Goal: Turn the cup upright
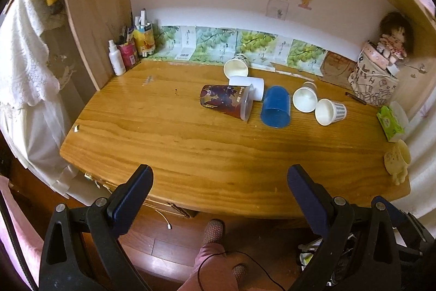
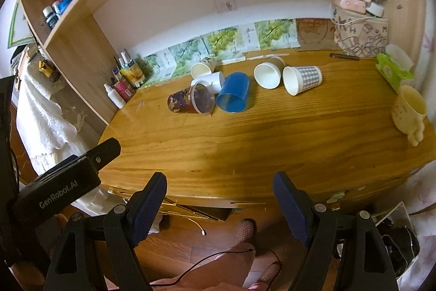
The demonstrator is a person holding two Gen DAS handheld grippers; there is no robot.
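Nothing is flipped yet: six cups [image 1: 275, 107] lie sideways mid-frame on the worktop [image 1: 190, 149], both hand-held grippers, left [image 1: 219, 179] and right [image 2: 219, 186], spread empty at the bottom edge.

Blue cup [image 1: 275, 107], grey-checked white cup [image 2: 302, 79], star-patterned dark cup [image 1: 226, 102], green packet [image 1: 390, 123].

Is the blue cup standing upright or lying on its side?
Lying on its side. The blue cup rests on the desk with its open mouth facing the camera, so its inside shows.
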